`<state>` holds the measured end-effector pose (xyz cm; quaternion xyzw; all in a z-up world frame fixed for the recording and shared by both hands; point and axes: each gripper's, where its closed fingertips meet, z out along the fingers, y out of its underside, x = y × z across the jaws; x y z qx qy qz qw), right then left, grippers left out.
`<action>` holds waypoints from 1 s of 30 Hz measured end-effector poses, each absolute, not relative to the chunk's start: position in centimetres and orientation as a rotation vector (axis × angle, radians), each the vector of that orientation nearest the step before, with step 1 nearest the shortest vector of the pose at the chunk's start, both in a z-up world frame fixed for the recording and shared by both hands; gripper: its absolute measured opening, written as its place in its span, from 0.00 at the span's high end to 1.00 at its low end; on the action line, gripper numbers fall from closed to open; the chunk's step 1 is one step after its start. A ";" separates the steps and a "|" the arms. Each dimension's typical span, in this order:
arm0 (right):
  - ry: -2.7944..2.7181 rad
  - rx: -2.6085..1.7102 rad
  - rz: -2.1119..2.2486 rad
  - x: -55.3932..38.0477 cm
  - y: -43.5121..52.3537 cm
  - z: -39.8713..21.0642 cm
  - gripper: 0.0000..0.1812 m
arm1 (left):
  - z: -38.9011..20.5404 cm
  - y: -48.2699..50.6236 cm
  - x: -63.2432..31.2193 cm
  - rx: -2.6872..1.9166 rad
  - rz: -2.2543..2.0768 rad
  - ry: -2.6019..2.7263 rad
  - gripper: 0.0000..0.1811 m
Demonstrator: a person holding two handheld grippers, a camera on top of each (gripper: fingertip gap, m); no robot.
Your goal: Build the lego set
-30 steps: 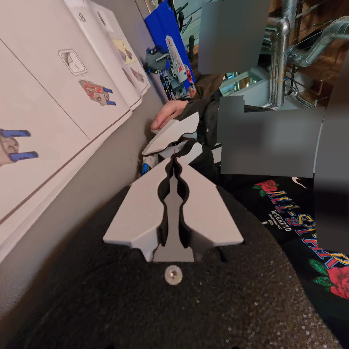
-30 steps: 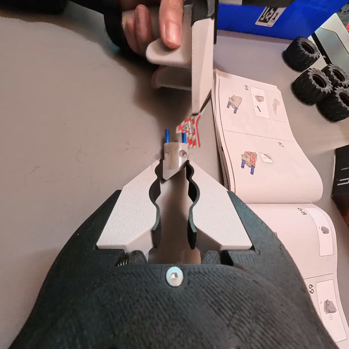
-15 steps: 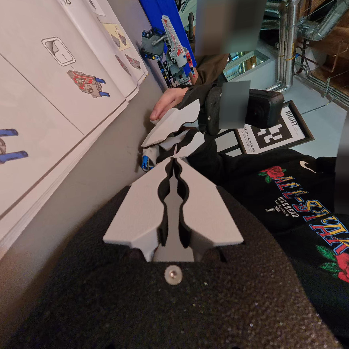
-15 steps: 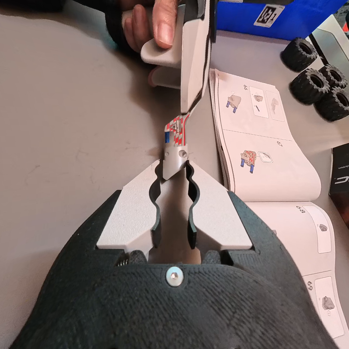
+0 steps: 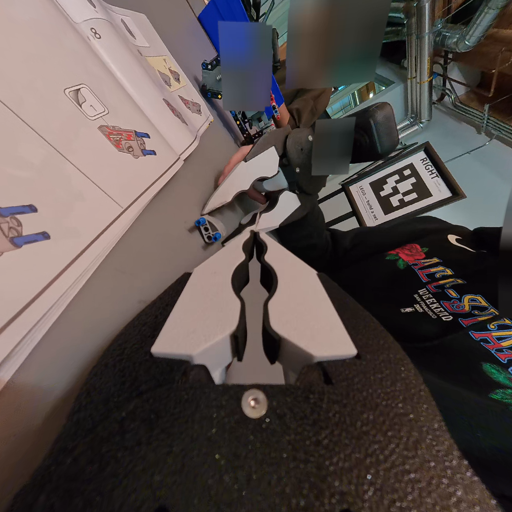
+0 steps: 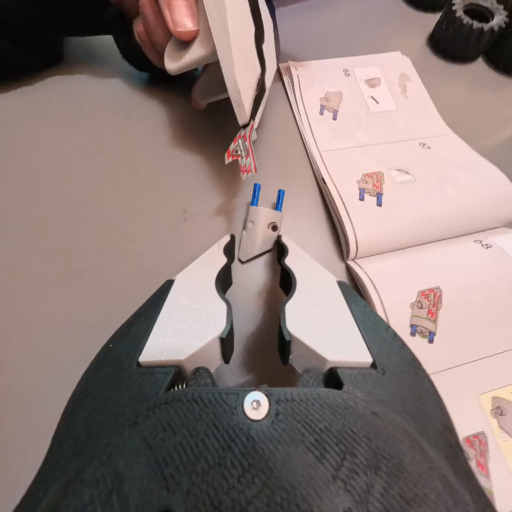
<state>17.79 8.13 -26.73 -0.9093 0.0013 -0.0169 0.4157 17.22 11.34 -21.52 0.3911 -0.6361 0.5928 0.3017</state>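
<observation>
Right gripper clamped on grey lego piece with two blue pins, centre frame, left gripper pinching red-and-white sticker just above it, apart, instruction booklet at right on grey table

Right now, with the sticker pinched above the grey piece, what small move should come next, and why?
Probably lower the left gripper so the red-and-grey sticker meets the flat face of the grey piece. The sticker hangs clear of that piece, just beyond its two blue pins, while the right gripper is shut on the piece above the table.
</observation>
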 end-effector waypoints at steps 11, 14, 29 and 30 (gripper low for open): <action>0.048 -2.286 -0.028 17.0 7.8 -26.8 0.79 | -20.8 11.8 17.3 1.032 1.608 -1.699 1.00; 0.054 -2.286 -0.033 17.0 7.8 -26.8 0.79 | -20.9 11.7 17.3 1.035 1.606 -1.697 1.00; -0.138 -2.261 0.019 13.4 8.5 -26.3 0.81 | -20.5 12.1 17.6 1.048 1.637 -1.704 1.00; -0.117 -2.250 -0.023 14.2 8.3 -25.9 0.81 | -20.5 12.2 17.7 1.051 1.638 -1.705 1.00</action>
